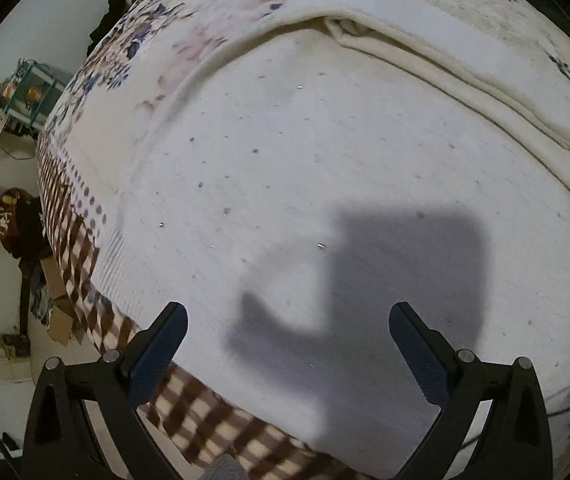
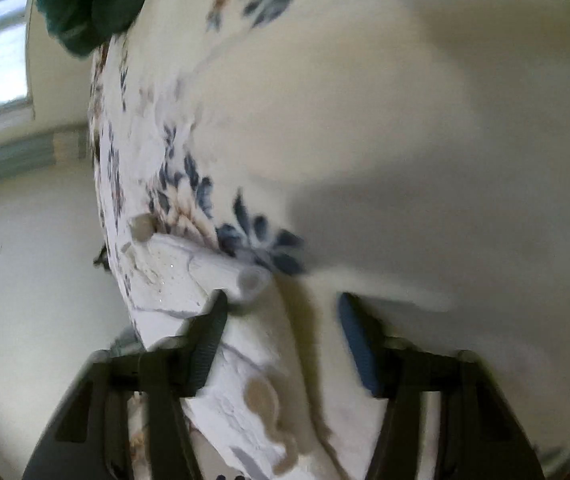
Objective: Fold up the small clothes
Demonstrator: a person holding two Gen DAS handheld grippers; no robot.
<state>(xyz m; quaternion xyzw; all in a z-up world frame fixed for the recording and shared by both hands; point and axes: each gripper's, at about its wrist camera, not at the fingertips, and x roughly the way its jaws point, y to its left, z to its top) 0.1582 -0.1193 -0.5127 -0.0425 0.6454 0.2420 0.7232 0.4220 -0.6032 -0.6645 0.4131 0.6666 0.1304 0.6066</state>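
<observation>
While the right gripper (image 2: pixel 281 304) straddles the cream garment's (image 1: pixel 325 184) edge unclamped and the left gripper (image 1: pixel 287 316) gapes above, that hem may slip free.

Two grippers appear, the left gripper (image 1: pixel 287 320) and the right gripper (image 2: pixel 283 312), each with two fingers. One white knitted garment (image 1: pixel 325 168) lies on one floral bedsheet (image 1: pixel 145 32). One brown checked blanket (image 1: pixel 205 420) shows, plus one dark green cloth (image 2: pixel 85 0).

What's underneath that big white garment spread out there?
The white garment lies on a floral sheet, with a brown checked blanket at its near edge. Whatever is directly beneath its middle is covered.
</observation>
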